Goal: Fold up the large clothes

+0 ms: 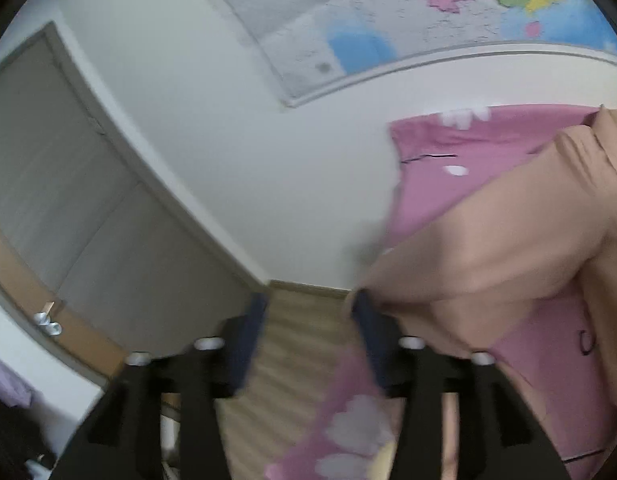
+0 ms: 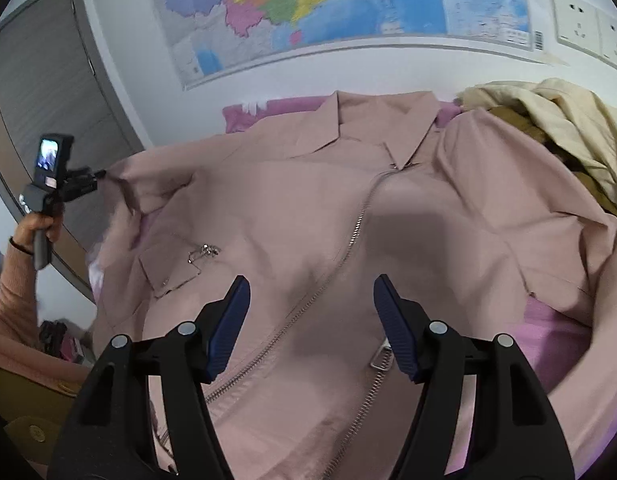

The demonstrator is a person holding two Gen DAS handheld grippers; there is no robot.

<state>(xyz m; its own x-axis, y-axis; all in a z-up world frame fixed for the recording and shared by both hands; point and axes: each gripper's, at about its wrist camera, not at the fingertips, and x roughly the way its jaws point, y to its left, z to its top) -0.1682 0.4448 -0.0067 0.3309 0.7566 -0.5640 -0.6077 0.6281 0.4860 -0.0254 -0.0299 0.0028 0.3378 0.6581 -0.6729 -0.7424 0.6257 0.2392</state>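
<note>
A large dusty-pink jacket (image 2: 308, 200) with a silver zipper (image 2: 360, 224) and a collar lies front-up across a pink bed sheet (image 2: 548, 324). My right gripper (image 2: 310, 292) is open and empty, hovering over the jacket's lower front near the zipper. My left gripper (image 1: 306, 308) is open at the jacket's left edge. Its right finger (image 1: 368, 324) touches the jacket's sleeve fabric (image 1: 488, 248), which bunches up to its right. The left gripper also shows in the right wrist view (image 2: 96, 176), at the sleeve's tip.
A pile of cream and brown clothes (image 2: 548, 120) lies at the bed's far right. A map (image 2: 328, 8) hangs on the wall behind, with wall sockets (image 2: 588, 28) at the right. A grey door (image 1: 68, 200) stands left of the bed, above wooden floor (image 1: 296, 340).
</note>
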